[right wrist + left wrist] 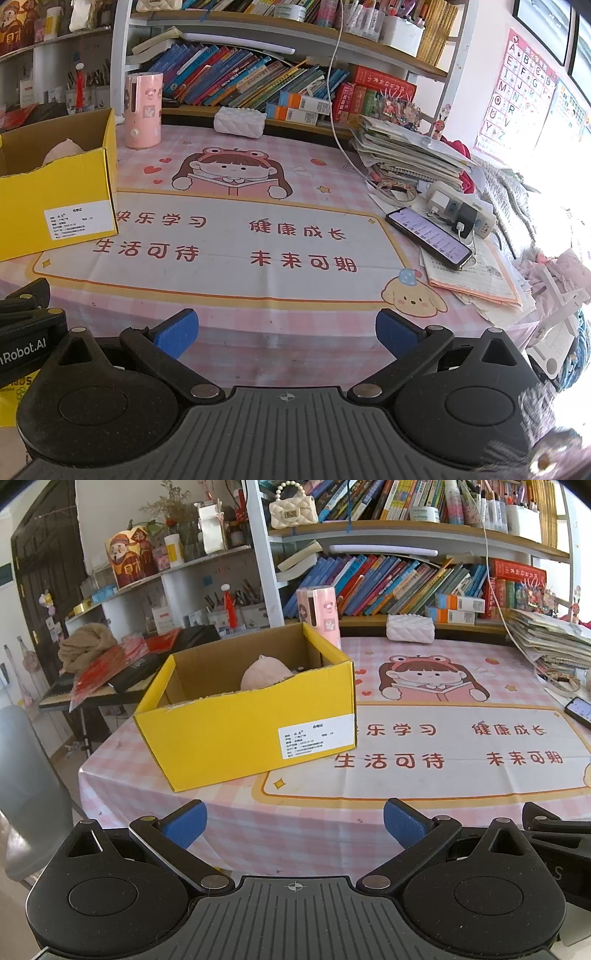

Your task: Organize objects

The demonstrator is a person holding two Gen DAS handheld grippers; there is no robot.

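Observation:
A yellow cardboard box [236, 731] stands open on the pink checked tablecloth [295, 834], left of the cartoon mat. Inside it lies a pale pink rounded toy [264, 675], partly hidden by the front wall. In the right wrist view the same yellow box [55, 206] is at the far left, with the pink toy [61, 149] peeking above its rim. My left gripper [294, 825] hovers open over the table's near edge, short of the box, with nothing between its blue pads. My right gripper [287, 334] is open and empty too, over the near edge of the mat.
A pink cylindrical container [143, 109] and a white quilted case [240, 122] sit at the back by the bookshelf. A phone [428, 238] on a charger, a power strip [461, 212], papers and a stack of books [410, 151] crowd the right side. A grey chair [26, 794] stands left.

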